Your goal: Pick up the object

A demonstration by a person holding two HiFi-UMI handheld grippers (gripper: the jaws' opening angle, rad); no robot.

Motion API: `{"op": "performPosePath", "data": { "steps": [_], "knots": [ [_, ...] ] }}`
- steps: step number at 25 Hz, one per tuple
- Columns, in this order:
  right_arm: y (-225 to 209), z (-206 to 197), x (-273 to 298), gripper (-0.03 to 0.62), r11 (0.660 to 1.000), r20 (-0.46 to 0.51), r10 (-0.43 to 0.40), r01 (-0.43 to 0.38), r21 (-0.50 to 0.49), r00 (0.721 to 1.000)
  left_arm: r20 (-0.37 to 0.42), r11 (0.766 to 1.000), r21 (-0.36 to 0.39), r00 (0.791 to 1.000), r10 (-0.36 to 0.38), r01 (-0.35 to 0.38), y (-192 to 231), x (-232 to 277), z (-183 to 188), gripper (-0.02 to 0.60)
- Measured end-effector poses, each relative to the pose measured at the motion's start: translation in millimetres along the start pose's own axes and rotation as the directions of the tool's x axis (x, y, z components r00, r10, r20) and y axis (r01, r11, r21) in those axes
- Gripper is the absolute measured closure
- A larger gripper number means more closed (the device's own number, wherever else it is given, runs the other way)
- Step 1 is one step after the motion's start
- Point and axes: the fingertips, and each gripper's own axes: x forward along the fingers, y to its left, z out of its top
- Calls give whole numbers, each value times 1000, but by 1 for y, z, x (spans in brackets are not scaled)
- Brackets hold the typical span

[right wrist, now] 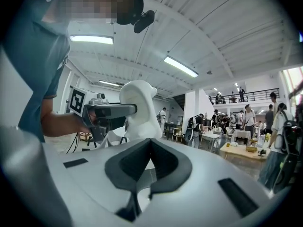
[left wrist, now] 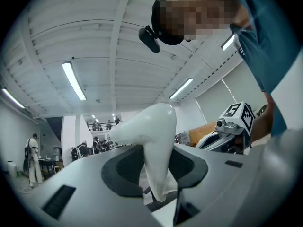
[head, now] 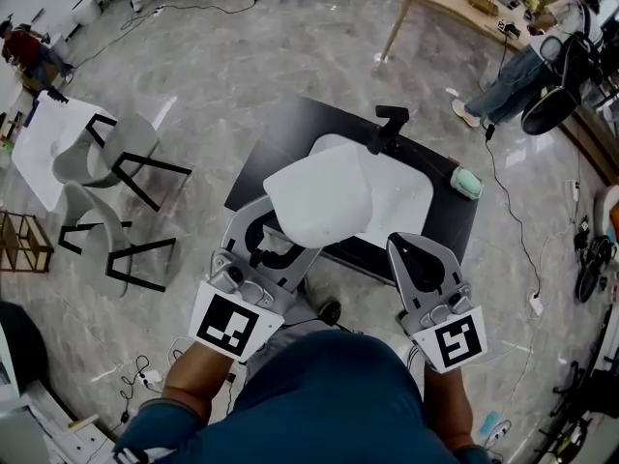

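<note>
The object is a white, thin-walled, rounded-square plastic shell. It hangs above the black table with my left gripper shut on its near edge. In the left gripper view the white shell rises from between the black pads, with my left gripper clamped on its lower rim. My right gripper sits to the right of the shell, shut and holding nothing. The right gripper view shows my right gripper with its jaws together, and beyond it the left gripper carrying the shell.
A second white tray-like piece lies on the table under the lifted shell. A black stand is at the table's far edge and a pale green item at its right end. White chairs stand to the left. People work at tables further back.
</note>
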Motion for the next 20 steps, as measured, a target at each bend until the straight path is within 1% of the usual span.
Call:
{"op": "performPosePath", "data": {
  "steps": [6,13,16,20],
  "knots": [
    [6,12,-8,580,999,38,-10,11,-31,999,21,995,99,1000,-8,6,-11,-5,19,445],
    [18,20,-18,580,995,44,-6,11,-103,999,12,981,192,1000,-10,8,-21,-8,26,445],
    [23,21,-22,580,992,38,-2,7,-125,999,11,978,207,1000,-17,15,-25,-10,25,445],
    [24,22,-24,580,992,32,-7,11,-128,999,6,980,197,1000,-18,16,-26,-14,23,445]
  ]
}}
